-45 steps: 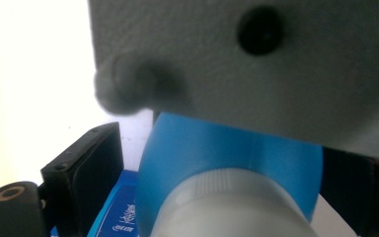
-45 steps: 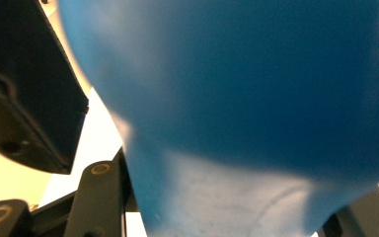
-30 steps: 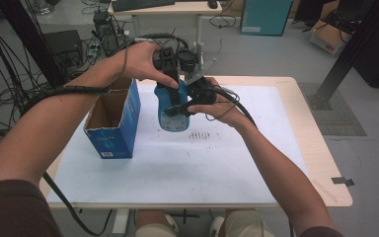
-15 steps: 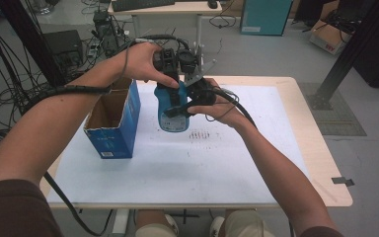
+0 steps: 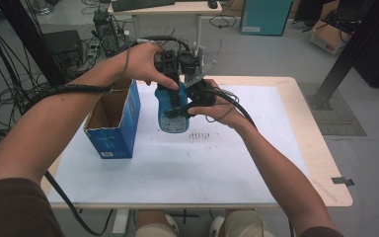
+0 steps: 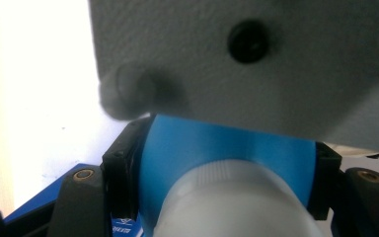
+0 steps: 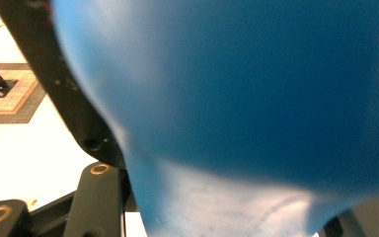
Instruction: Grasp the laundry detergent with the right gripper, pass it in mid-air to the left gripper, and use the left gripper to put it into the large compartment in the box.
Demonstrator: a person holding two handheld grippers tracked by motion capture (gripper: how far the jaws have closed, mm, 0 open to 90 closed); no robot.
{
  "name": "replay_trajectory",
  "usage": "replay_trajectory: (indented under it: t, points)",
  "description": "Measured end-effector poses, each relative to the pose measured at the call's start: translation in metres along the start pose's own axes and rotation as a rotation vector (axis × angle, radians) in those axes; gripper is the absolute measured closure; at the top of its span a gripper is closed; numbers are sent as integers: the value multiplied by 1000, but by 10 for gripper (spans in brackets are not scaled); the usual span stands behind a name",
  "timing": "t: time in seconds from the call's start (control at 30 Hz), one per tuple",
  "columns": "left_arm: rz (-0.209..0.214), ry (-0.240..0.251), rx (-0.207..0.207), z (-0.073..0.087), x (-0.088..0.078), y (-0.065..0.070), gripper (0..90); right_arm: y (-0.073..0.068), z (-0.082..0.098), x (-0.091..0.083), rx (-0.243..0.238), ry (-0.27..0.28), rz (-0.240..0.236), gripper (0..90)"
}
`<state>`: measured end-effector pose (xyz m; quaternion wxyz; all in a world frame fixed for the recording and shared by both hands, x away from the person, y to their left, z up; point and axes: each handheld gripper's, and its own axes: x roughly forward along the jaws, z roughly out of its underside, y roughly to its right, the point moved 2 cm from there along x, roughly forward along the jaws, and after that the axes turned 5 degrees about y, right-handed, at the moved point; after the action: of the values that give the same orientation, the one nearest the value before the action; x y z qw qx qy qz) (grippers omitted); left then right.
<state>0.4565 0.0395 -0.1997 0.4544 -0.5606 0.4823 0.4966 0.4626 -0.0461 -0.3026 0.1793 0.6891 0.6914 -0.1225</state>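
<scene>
Both sets of fingers were clamped on the blue bottle (image 5: 171,109). Left gripper (image 5: 170,79) gripped it at the top, jaws pinching the blue shoulder just below the white cap (image 6: 237,202), seen close up in the left gripper view. Right gripper (image 5: 185,107) gripped the body lower down from the right side; in the right gripper view the blue wall (image 7: 256,98) sat pressed between the black jaws. Bottle hung roughly upright, off the table (image 5: 256,163), over its far-left part. Left hand (image 5: 143,64) came in from the left above the bottle, right hand (image 5: 217,106) from the near right, cable trailing over the wrist. Open blue cardboard box (image 5: 113,123) stood on the table just left of the bottle, apart from it. Small dark scuff marks (image 5: 200,134) on the white tabletop, just near-right of the bottle's base.
</scene>
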Motion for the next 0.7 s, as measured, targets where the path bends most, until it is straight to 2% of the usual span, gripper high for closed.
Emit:
replay_trajectory:
  t: [0.3,0.4,0.47,0.67,0.7]
  points:
    - [11,-5,-2,0,2,0,361,-1,2,1,17,-12,-10,436]
    - [-1,1,6,1,3,0,362,-1,2,1,13,-8,-10,435]
    - [17,-5,0,1,2,-1,362,0,2,2,4,-3,-11,435]
    - [22,-14,0,2,2,-1,362,-1,2,3,12,2,-20,432]
    - [17,-19,2,3,2,-1,362,1,2,6,-18,23,-17,432]
